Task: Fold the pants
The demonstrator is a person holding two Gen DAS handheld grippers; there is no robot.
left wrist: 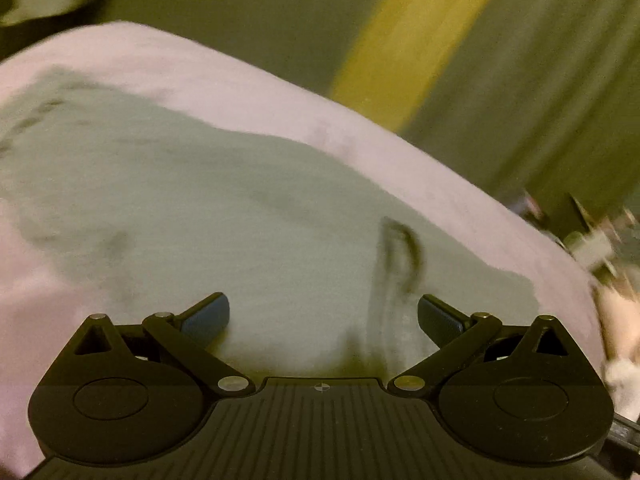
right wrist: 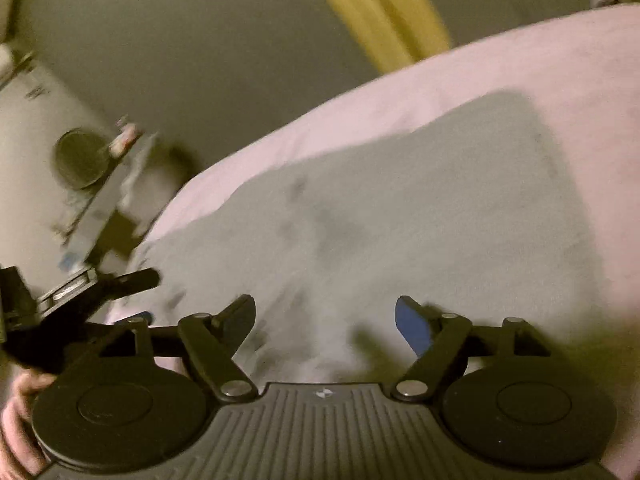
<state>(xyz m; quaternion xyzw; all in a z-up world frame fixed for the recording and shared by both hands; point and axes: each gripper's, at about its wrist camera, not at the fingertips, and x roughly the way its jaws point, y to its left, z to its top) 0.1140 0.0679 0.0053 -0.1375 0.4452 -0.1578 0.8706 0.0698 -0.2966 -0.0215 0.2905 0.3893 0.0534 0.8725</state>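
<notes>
Grey pants (left wrist: 224, 208) lie spread on a pink sheet (left wrist: 240, 76), a dark cord loop (left wrist: 404, 252) showing on the cloth nearest the grippers. The left gripper (left wrist: 323, 316) hangs over the pants with its jaws spread wide and nothing between the pads; the right gripper (right wrist: 325, 324) hangs over the pants too, likewise spread and empty. In the right view the left gripper (right wrist: 120, 284) shows at the pants' left edge, with a hand (right wrist: 20, 412) below it. Both views are smeared, so creases in the pants are hard to read.

The risk from here, as a judgement: with both grips let go, a layer of the pants may slump or spring back, leaving a crooked fold. A fresh pinch could also catch only the top layer of the pants, or snag the cord, and drag the fabric askew.
</notes>
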